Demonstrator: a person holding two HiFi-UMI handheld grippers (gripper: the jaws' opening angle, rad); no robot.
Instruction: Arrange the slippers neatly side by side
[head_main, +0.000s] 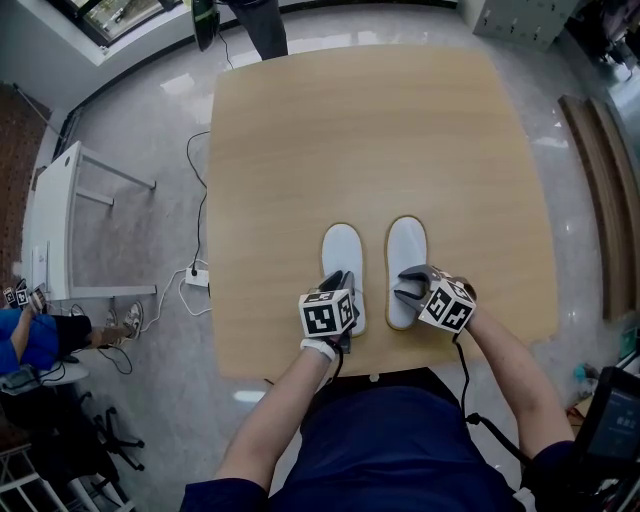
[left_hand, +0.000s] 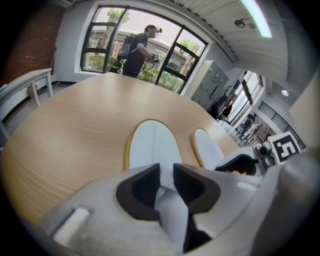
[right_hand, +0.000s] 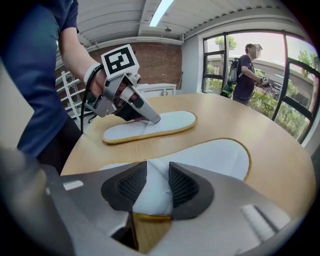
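Note:
Two white slippers with yellow rims lie side by side, toes pointing away, near the front edge of the wooden table. My left gripper is at the heel end of the left slipper. In the left gripper view its jaws are shut on a fold of that slipper's white fabric. My right gripper is at the heel end of the right slipper. Its pads pinch that slipper at the heel. The left gripper on the left slipper also shows there.
The table stretches bare beyond the slippers. On the floor to the left stand a white desk and a power strip with cables. A person with a backpack stands by the windows past the table's far edge. A seated person is at the far left.

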